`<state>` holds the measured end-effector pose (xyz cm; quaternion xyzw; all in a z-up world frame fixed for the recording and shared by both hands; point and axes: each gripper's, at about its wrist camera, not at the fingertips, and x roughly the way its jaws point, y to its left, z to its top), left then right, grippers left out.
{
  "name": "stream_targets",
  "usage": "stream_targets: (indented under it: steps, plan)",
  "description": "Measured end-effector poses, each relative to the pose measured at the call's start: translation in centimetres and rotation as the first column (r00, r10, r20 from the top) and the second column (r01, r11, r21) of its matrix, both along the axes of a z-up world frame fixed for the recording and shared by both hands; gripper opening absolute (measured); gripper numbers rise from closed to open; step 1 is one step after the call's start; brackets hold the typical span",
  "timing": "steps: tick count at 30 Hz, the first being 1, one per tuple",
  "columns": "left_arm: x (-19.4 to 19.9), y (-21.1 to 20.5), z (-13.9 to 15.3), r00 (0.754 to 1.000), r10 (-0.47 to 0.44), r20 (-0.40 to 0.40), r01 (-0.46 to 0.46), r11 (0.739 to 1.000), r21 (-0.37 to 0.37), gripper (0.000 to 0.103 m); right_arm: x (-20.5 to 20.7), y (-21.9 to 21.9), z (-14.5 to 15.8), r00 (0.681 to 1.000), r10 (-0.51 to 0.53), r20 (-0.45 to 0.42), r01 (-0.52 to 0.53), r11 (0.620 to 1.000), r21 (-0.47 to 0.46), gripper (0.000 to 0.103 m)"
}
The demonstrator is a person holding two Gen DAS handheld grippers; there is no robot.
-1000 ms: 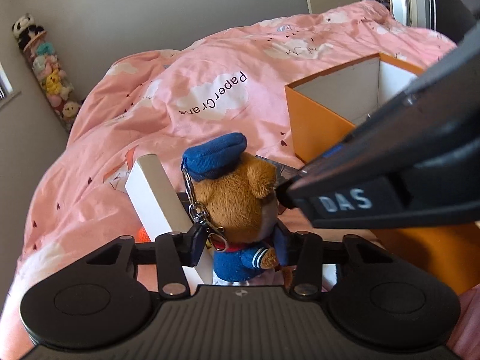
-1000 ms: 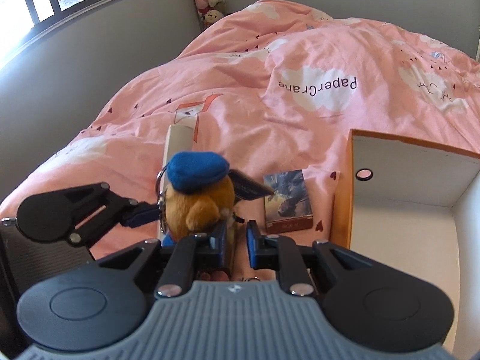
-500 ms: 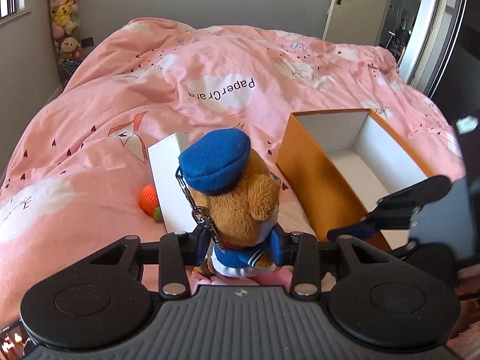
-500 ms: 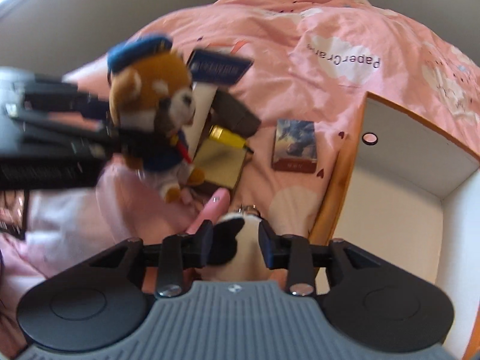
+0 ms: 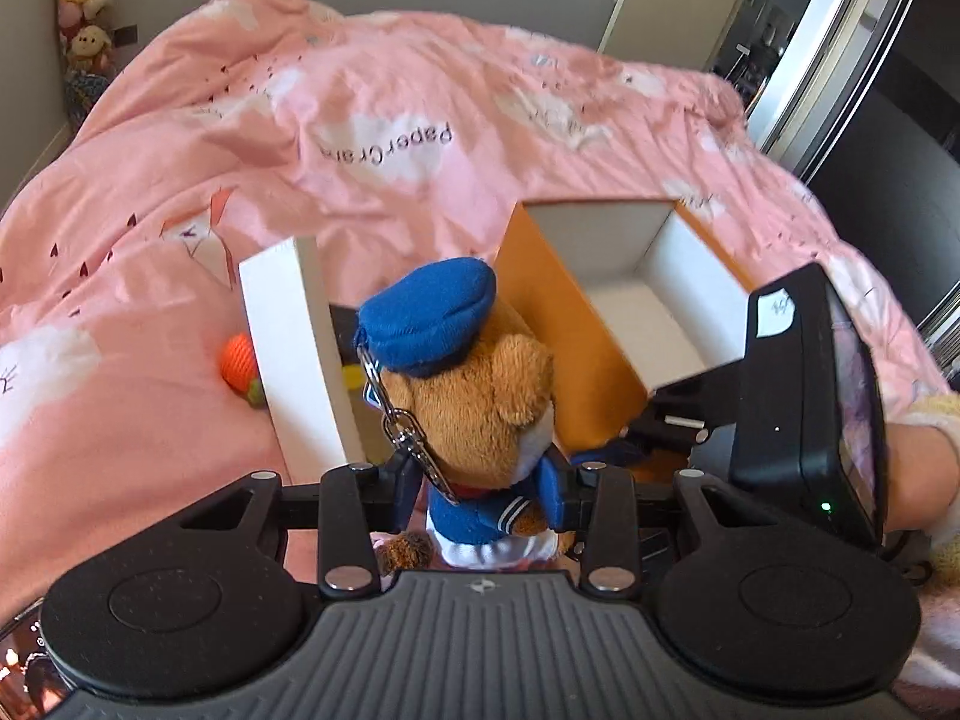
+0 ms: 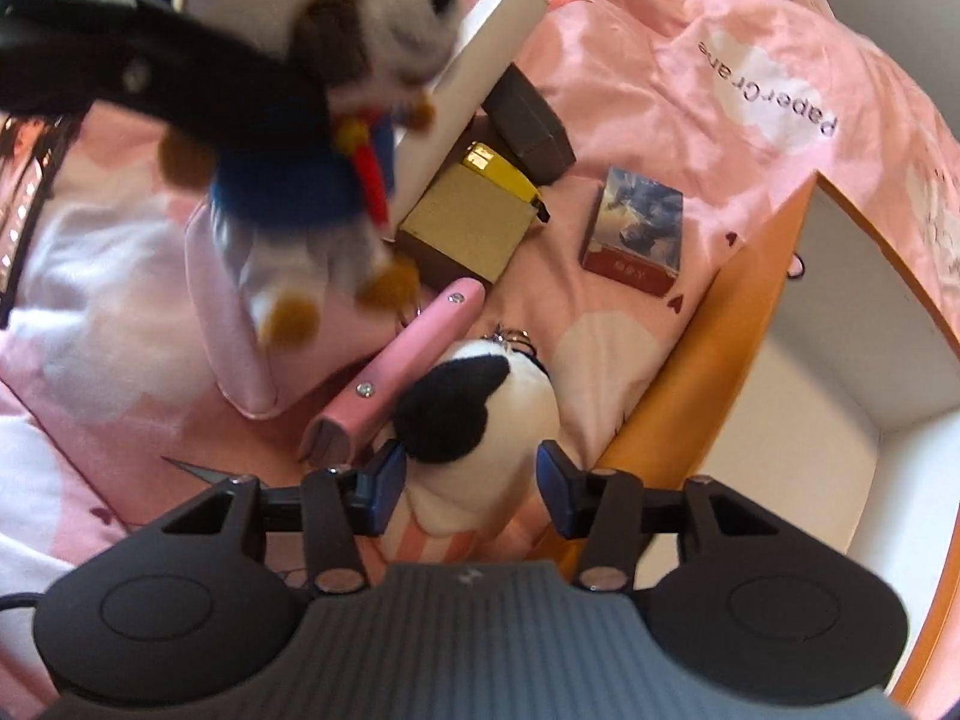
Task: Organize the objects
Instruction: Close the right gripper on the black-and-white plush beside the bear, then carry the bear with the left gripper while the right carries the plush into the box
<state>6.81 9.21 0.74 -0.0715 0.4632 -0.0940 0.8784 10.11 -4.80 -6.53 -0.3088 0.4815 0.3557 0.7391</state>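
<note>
My left gripper (image 5: 489, 495) is shut on a brown plush bear (image 5: 474, 402) with a blue cap and sailor suit, held above the pink bed; the bear also shows in the right wrist view (image 6: 324, 120). My right gripper (image 6: 471, 489) is open, its fingers on either side of a black-and-white plush toy (image 6: 474, 420) lying on the bed. An open orange box (image 5: 606, 324) with a white inside stands to the right, and shows in the right wrist view too (image 6: 798, 372).
On the bed lie a white box lid (image 5: 294, 354), an orange ball (image 5: 239, 363), a pink case (image 6: 396, 372), a gold box (image 6: 468, 228), a yellow item (image 6: 498, 171), a dark box (image 6: 528, 120) and a card pack (image 6: 636, 231).
The left gripper has lifted the bear higher and nearer the orange box. The right gripper has come down over the black-and-white plush with its fingers apart.
</note>
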Motion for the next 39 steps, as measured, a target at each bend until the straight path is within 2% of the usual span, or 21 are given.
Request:
stream_targets:
  steps: [3, 5, 10, 11, 13, 19, 31, 35, 39]
  plan:
    - [0.7, 0.0, -1.6, 1.0, 0.022, -0.009, -0.022, 1.0, 0.01, 0.044, -0.2, 1.0, -0.9, 0.999, 0.024, 0.045, -0.023, 1.0, -0.02, 0.068]
    - [0.9, 0.1, -2.5, 0.999, 0.04, -0.012, -0.04, 0.999, 0.0, 0.044, -0.2, 1.3, -1.4, 0.997, 0.038, 0.072, -0.036, 0.999, -0.025, 0.073]
    - [0.9, -0.1, -4.1, 0.996, 0.084, 0.006, -0.084, 0.996, 0.021, 0.044, -0.7, 1.7, -2.3, 0.989, 0.082, 0.125, -0.077, 0.996, -0.042, 0.074]
    - [0.9, -0.1, -4.2, 0.996, 0.092, 0.016, -0.092, 0.995, 0.026, 0.044, -0.9, 1.7, -2.3, 0.987, 0.089, 0.135, -0.084, 0.996, -0.041, 0.07]
    - [0.7, -0.1, -4.2, 0.994, 0.102, 0.029, -0.103, 0.994, 0.038, 0.044, -1.0, 1.4, -1.9, 0.986, 0.085, 0.144, -0.082, 0.996, -0.026, 0.045]
    - [0.0, -0.1, -3.6, 0.992, 0.115, 0.046, -0.117, 0.993, 0.027, 0.044, -1.2, -0.1, -0.4, 0.987, 0.047, 0.152, -0.054, 0.998, 0.044, 0.042]
    - [-0.1, -3.3, 0.5, 0.986, 0.107, 0.125, -0.113, 0.993, 0.046, 0.043, -1.6, -4.5, 9.0, 0.937, -0.086, 0.337, -0.002, 0.968, 0.252, 0.042]
    - [0.5, -5.5, 2.6, 0.982, 0.077, 0.173, -0.081, 0.997, 0.017, 0.043, -2.0, -6.5, 12.2, 0.894, -0.123, 0.43, 0.007, 0.965, 0.262, 0.042]
    - [1.8, -8.0, 4.3, 0.98, 0.021, 0.196, -0.016, 0.999, -0.03, 0.042, -1.5, -8.8, 14.4, 0.865, -0.16, 0.475, 0.046, 0.969, 0.243, 0.042]
